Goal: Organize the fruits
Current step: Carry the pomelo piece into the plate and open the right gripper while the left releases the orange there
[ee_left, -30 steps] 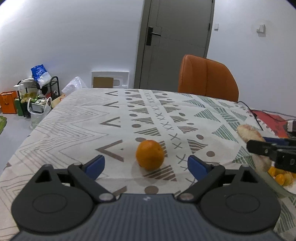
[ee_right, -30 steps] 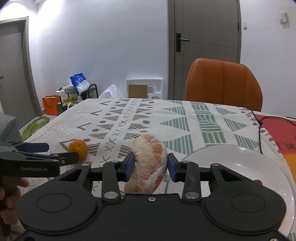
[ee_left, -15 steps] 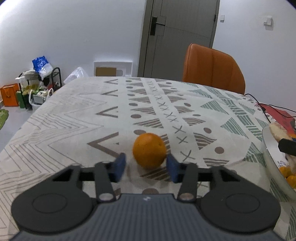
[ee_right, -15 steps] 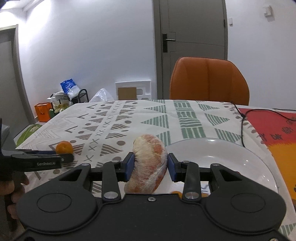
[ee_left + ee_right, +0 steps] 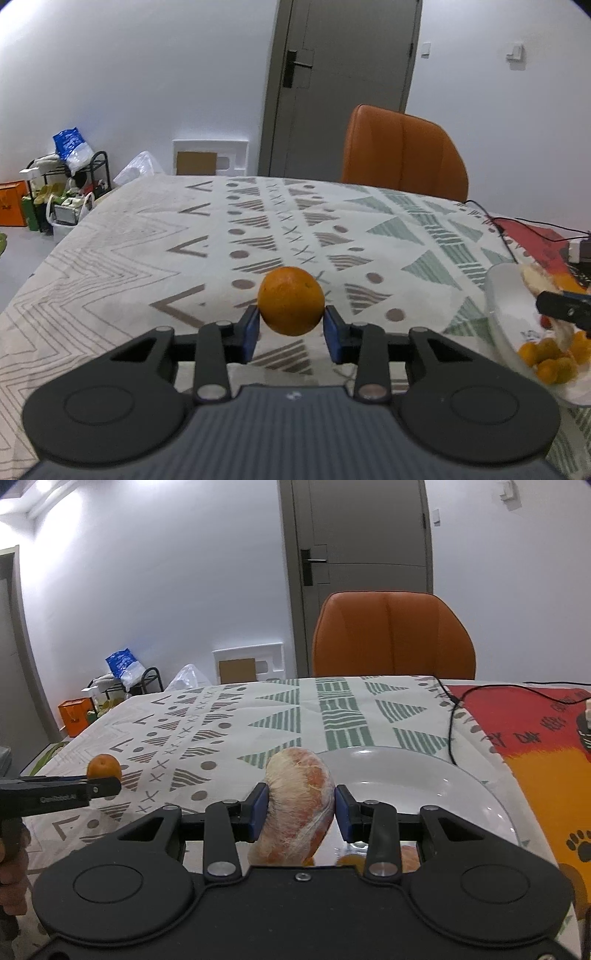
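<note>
My left gripper (image 5: 291, 328) is shut on a round orange (image 5: 291, 301) and holds it just above the patterned tablecloth. The orange also shows at the left of the right wrist view (image 5: 104, 767), held in the left gripper (image 5: 107, 784). My right gripper (image 5: 298, 812) is shut on a peeled citrus piece (image 5: 295, 808), pale with orange flesh, held over the near left part of a white plate (image 5: 443, 786). The plate (image 5: 506, 314) shows at the right of the left wrist view, with several small orange fruits (image 5: 550, 360) on it.
An orange chair (image 5: 393, 635) stands behind the table's far edge. A black cable (image 5: 452, 716) runs over a red and orange cloth (image 5: 535, 734) right of the plate. A rack with bags (image 5: 66, 184) stands on the floor at the left.
My left gripper closed on the orange and lifted it slightly off the cloth. My right gripper carried the peeled piece further over the plate.
</note>
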